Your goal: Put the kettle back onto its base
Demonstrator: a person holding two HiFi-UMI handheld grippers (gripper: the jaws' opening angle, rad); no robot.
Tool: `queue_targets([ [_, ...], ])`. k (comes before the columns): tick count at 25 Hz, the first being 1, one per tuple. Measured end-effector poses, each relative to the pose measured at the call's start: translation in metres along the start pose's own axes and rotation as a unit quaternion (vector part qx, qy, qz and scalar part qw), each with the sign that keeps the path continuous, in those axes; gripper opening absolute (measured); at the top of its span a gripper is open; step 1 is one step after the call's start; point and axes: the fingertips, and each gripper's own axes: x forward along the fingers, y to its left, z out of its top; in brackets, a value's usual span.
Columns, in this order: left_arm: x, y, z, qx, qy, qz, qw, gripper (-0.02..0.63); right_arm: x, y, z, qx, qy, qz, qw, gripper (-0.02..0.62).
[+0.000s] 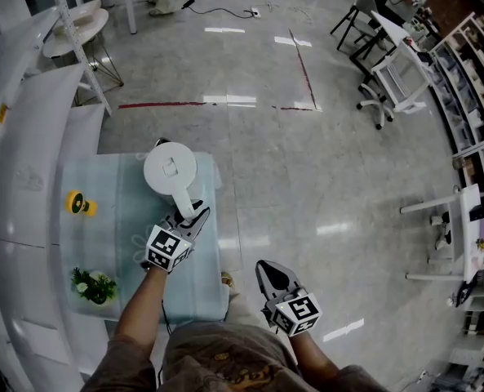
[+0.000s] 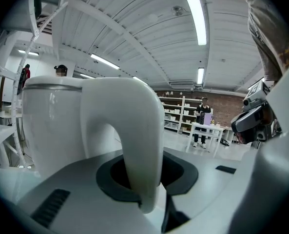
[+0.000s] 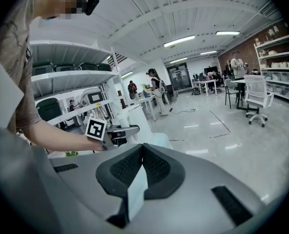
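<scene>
White handle (image 2: 137, 140) pinched between jaws of left gripper (image 1: 195, 216), jaws partly closed around it; judged: grip there gives control of whole body. Just ahead of gripper, kettle (image 1: 170, 170) stands upright over pale table (image 1: 119, 247), likely so it can settle straight onto base. Base hidden under body; cannot tell if seated. Yellow object (image 1: 80, 204) and plant (image 1: 95, 286) lie left of gripper, well apart. Right gripper (image 1: 264, 269) off to right over floor (image 1: 323, 178), jaws closed on nothing, seemingly parked clear.

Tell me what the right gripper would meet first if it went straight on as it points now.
Probably the right gripper would first meet the near corner of the pale table, though depth is unclear.
</scene>
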Motion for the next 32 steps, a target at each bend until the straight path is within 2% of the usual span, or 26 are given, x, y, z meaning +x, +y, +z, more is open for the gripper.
queue_targets([
  [11, 0.008, -0.014, -0.004, 0.027, 0.005, -0.018, 0.9994, 0.101, -0.009, -0.003, -0.008, 0.006, 0.001, -0.013, 1.000, 0.000],
  [17, 0.007, -0.004, -0.012, 0.012, 0.012, -0.003, 0.9999, 0.101, -0.010, -0.005, -0.009, 0.008, -0.001, -0.012, 1.000, 0.000],
  [26, 0.009, -0.007, -0.015, 0.016, 0.020, -0.009, 0.9996, 0.104, -0.007, -0.002, -0.008, 0.008, 0.004, -0.009, 1.000, 0.000],
  [32, 0.005, -0.003, -0.027, -0.007, 0.022, 0.006, 0.9997, 0.115, -0.008, 0.001, -0.009, 0.006, 0.002, -0.009, 1.000, 0.000],
])
